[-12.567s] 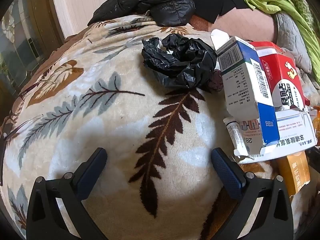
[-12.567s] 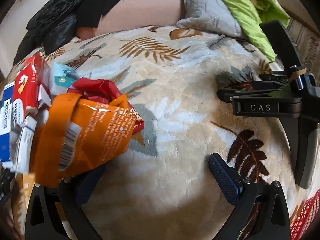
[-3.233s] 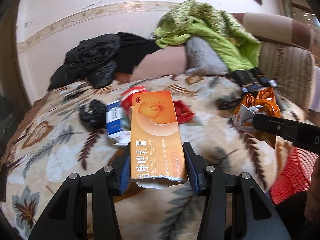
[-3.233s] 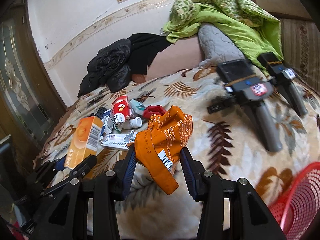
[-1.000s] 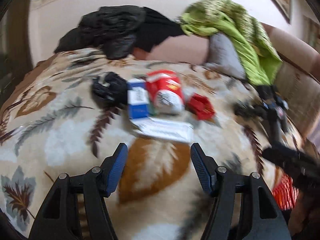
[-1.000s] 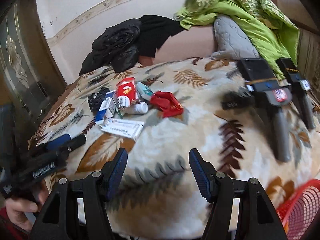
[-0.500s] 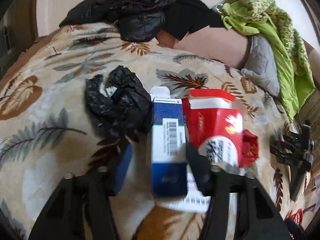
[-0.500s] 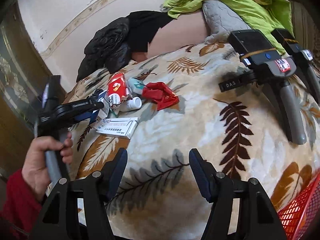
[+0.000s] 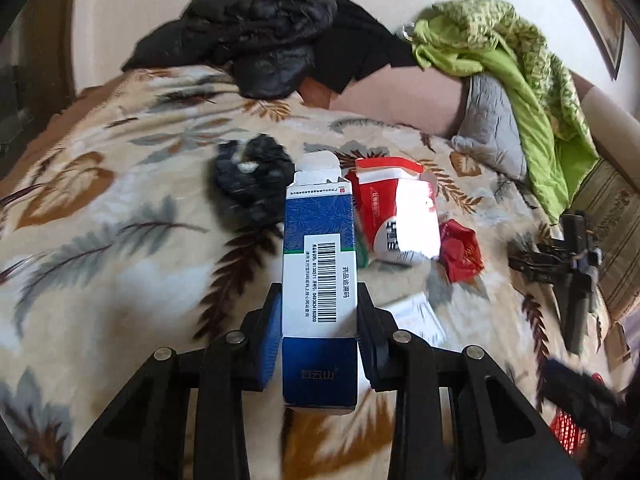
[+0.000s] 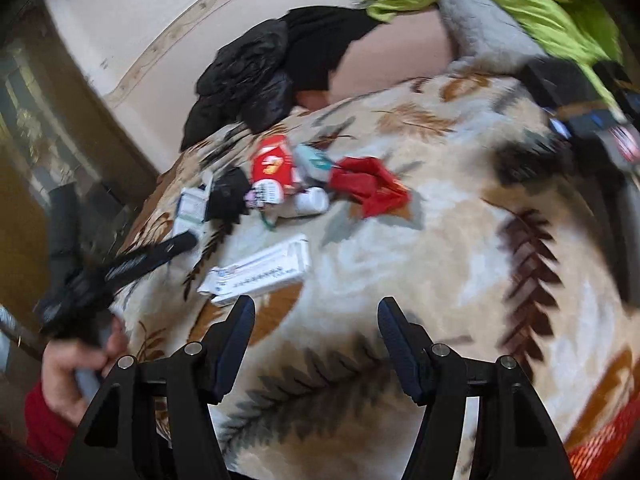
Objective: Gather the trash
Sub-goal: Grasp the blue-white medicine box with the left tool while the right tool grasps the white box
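My left gripper (image 9: 318, 328) is shut on a blue-and-white carton (image 9: 319, 280) with a barcode and holds it above the leaf-patterned blanket (image 9: 100, 248). Behind it lie a crumpled black bag (image 9: 250, 184), a red-and-white carton (image 9: 396, 216) and a red wrapper (image 9: 460, 250). My right gripper (image 10: 316, 332) is open and empty above the blanket, just in front of a flat white box (image 10: 258, 274). The right wrist view also shows the red-and-white carton (image 10: 272, 172), the red wrapper (image 10: 370, 188), a small white bottle (image 10: 310, 202) and the left gripper (image 10: 132, 260) with the hand holding it.
A red mesh basket (image 9: 568, 436) sits low at the right edge of the bed. Black tools (image 9: 576, 268) lie on the blanket at the right. Black jackets (image 9: 260, 28), a green quilt (image 9: 516, 64) and a grey pillow (image 9: 492, 128) are piled at the back.
My left gripper has closed on the blue-and-white carton and lifted it off the blanket. My right gripper has moved closer to the flat white box, still open.
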